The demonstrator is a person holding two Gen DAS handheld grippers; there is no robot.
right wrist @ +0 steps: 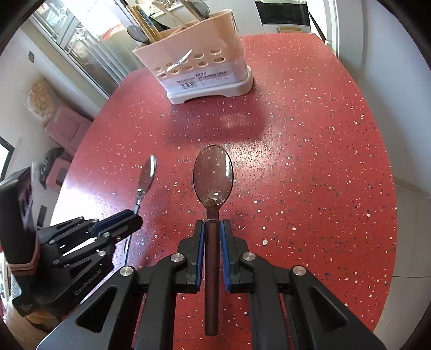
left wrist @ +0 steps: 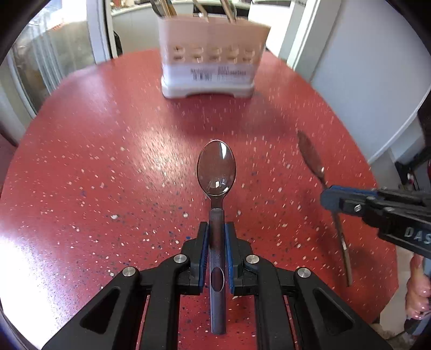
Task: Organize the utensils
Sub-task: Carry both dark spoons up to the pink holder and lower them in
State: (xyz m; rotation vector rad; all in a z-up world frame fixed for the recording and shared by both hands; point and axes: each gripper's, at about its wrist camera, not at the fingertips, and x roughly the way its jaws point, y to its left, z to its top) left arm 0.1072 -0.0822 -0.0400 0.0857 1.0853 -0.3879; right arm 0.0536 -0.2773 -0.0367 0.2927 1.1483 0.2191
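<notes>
1. Left wrist view: the left gripper (left wrist: 216, 231) fills the lower centre of the frame, its blue-padded jaws clamped on the handle of a shiny steel spoon with a dark grey handle (left wrist: 216, 172). The bowl points up the frame toward the holder.
2. At the top centre stands the pale beige plastic utensil holder with rows of holes and a barcode label (left wrist: 212, 59), blurred, with several utensil handles (left wrist: 161, 8) rising from it.
3. It stands on the round red speckled tabletop (left wrist: 107, 161), well apart from the held spoon.
4. At the right edge of the same view the right gripper (left wrist: 332, 200) reaches in, closed on a second spoon with a brown handle (left wrist: 309, 153), seen edge-on.
5. Right wrist view: the right gripper (right wrist: 212, 231) sits at lower centre, jaws clamped on the brown handle, the spoon's bowl (right wrist: 212, 175) facing the camera.
6. The beige holder (right wrist: 199, 62) is in the upper centre, slightly left, holding wooden and metal utensils (right wrist: 145, 29).
7. In the lower left the left gripper (right wrist: 132, 216) appears from the side, closed on its steel spoon (right wrist: 146, 176).
8. Both spoons are held above the red tabletop (right wrist: 323, 161), near each other but apart.
</notes>
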